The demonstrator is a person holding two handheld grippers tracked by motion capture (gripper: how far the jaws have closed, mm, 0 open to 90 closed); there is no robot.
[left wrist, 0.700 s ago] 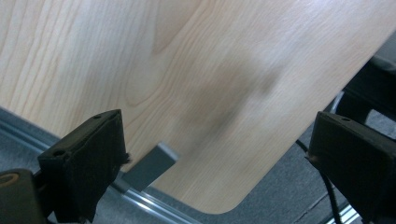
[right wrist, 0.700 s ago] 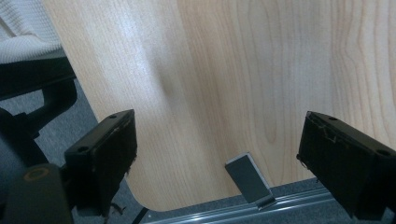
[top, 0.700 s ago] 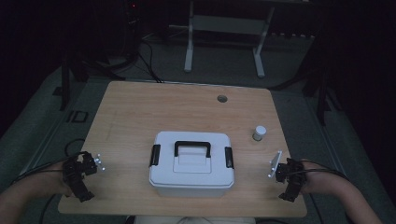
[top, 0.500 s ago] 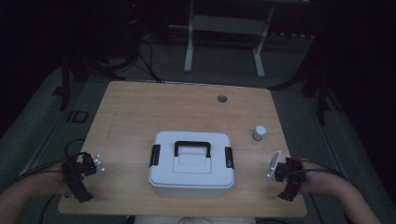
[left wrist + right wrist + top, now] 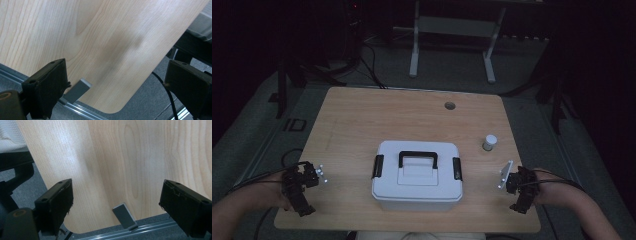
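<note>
A white lidded storage box [image 5: 417, 176] with a black handle and two black side latches sits near the front middle of the wooden table [image 5: 377, 120]. Right of it stands a small white bottle [image 5: 490, 142]. My left gripper [image 5: 301, 196] hovers over the table's front left corner, well left of the box. In the left gripper view, that gripper [image 5: 117, 72] is open with bare wood between its jaws. My right gripper [image 5: 519, 196] hangs over the front right corner, below the bottle. The right gripper view shows it [image 5: 118, 190] open and holding nothing.
A round cable hole [image 5: 450, 105] lies at the table's far middle. Beyond the table stands a metal frame [image 5: 414, 50], with cables on the dark floor. A grey bracket [image 5: 123, 216] sticks out under the table's edge, and another bracket [image 5: 76, 90] shows by the left corner.
</note>
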